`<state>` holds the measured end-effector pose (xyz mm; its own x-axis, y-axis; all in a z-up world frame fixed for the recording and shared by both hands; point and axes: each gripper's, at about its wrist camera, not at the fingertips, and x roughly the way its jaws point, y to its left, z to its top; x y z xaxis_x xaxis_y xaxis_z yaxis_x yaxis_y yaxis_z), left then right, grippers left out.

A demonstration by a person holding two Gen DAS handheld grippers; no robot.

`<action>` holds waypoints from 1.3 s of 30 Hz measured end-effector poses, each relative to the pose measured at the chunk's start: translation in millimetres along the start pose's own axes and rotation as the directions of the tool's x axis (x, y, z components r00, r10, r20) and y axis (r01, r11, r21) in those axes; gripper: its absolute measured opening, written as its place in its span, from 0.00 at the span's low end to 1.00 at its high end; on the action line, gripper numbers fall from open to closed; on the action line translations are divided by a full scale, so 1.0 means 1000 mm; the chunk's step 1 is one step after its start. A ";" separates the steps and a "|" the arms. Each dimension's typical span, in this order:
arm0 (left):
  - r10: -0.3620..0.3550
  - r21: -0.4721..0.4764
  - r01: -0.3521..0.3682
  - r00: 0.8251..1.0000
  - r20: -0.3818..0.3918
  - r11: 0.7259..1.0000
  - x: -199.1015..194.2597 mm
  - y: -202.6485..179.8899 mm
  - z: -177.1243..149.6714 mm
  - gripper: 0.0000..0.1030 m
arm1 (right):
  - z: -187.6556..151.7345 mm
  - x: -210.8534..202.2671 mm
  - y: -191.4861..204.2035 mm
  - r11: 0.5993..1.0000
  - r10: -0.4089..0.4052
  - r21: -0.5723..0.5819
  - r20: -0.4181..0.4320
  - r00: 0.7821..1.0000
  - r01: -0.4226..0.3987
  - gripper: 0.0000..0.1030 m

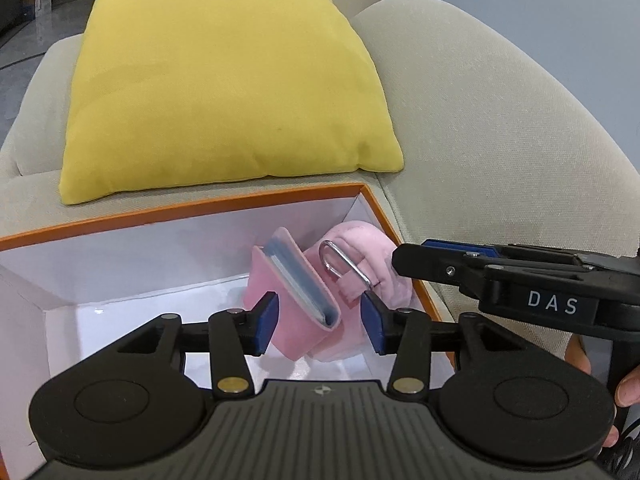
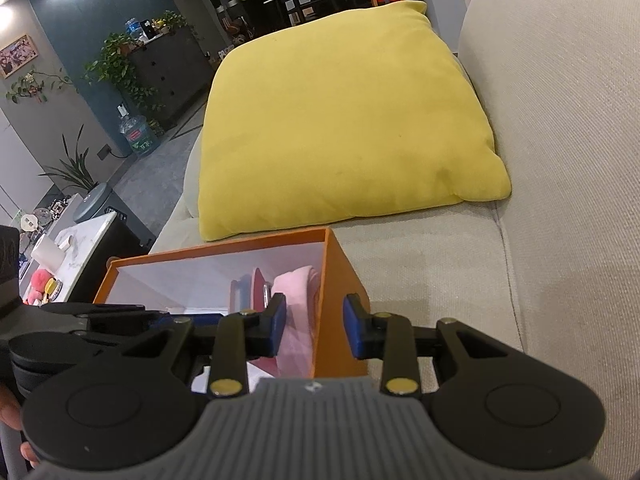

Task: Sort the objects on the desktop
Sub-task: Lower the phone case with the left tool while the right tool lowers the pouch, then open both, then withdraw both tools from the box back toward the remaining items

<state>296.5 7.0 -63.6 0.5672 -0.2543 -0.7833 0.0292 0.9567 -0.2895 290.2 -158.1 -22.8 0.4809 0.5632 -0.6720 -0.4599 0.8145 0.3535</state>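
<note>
Fingers on my left gripper [image 1: 320, 322] are spread, hovering over the pink wallet [image 1: 294, 292] that lies in the orange box [image 1: 180, 210] against its right wall. My right gripper [image 2: 315, 326] is spread too, straddling that wall. A pink cloth [image 1: 368, 252] with a metal clip [image 1: 346, 266] crowds the corner; the box floor is partly hidden. Behind sits a yellow cushion [image 1: 224, 88] on the sofa [image 1: 500, 140].

One orange box [image 1: 192, 210], one yellow cushion [image 1: 224, 84], one pink wallet [image 1: 294, 292], one pink plush [image 1: 368, 256], one metal clip [image 1: 346, 266], two grippers, left [image 1: 319, 322] and right [image 2: 314, 322]
</note>
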 end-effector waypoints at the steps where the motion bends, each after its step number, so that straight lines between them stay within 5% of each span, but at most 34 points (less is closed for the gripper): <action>1: 0.002 -0.002 -0.002 1.000 0.003 1.000 -0.001 0.000 0.000 0.51 | 0.000 -0.001 0.001 1.000 0.002 -0.003 0.003 1.000 -0.002 0.33; 16: 0.094 0.070 -0.103 0.988 0.121 0.992 -0.075 -0.019 -0.022 0.51 | -0.020 -0.038 0.040 0.990 -0.045 -0.130 0.096 0.994 0.057 0.43; 24: 0.167 0.114 -0.196 0.960 0.225 0.974 -0.136 -0.034 -0.072 0.51 | -0.080 -0.096 0.074 0.977 0.017 -0.207 0.265 0.964 0.040 0.86; 34: 0.225 0.047 -0.255 0.915 0.335 0.966 -0.209 -0.029 -0.150 0.52 | -0.139 -0.146 0.088 0.988 0.047 -0.153 0.280 0.959 -0.003 0.90; 39: 0.257 -0.025 -0.261 0.924 0.282 0.965 -0.225 -0.016 -0.184 0.53 | -0.160 -0.152 0.088 0.992 0.075 -0.112 0.218 0.973 -0.051 0.90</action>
<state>16.5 22.7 16.2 0.7639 0.0507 -0.6434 -0.1401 0.9862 -0.0885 56.7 -194.4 6.5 0.5964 0.6390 -0.4857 -0.5644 0.7641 0.3124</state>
